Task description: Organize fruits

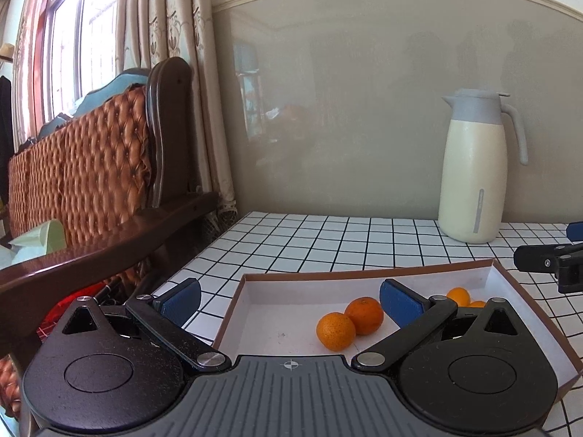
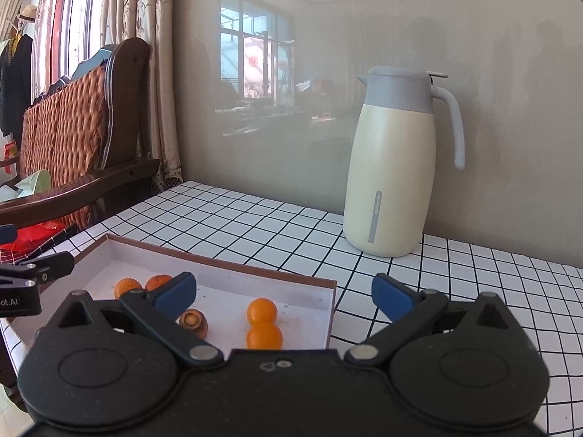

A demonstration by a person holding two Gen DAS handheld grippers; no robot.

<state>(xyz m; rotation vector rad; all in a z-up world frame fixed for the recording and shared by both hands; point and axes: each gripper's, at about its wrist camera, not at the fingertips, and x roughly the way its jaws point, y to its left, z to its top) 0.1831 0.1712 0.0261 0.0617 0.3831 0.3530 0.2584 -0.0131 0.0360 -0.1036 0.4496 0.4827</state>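
over the near wall of the shallow box (image 1: 510, 287), left wrist view: left gripper (image 1: 289, 300) spread wide, nothing between its blue pads (image 1: 399, 304). two oranges (image 1: 349, 322) touching, on the box floor just ahead of the right-hand pad; two more oranges (image 1: 462, 298) behind that pad, partly hidden. cream jug (image 1: 473, 171) upright on the checked cloth (image 1: 328, 240) beyond the box's far wall. part of the right gripper shows at the box's right end.

right wrist view: right gripper (image 2: 284, 295) also wide apart and empty, straddling the box's right corner (image 2: 333, 291). inside the box: stacked-looking pair of oranges (image 2: 263, 324) between the fingers; one browner fruit (image 2: 193, 322), kind unclear, beside the left finger; two more (image 2: 142, 286) toward the box's far left.

handling note, as judgement: all visible fruit is already in the box, so the remaining work looks like grouping. centre one orange between the pads, descend clear of the box wall, close gently; round fruit will roll if nudged off-centre.
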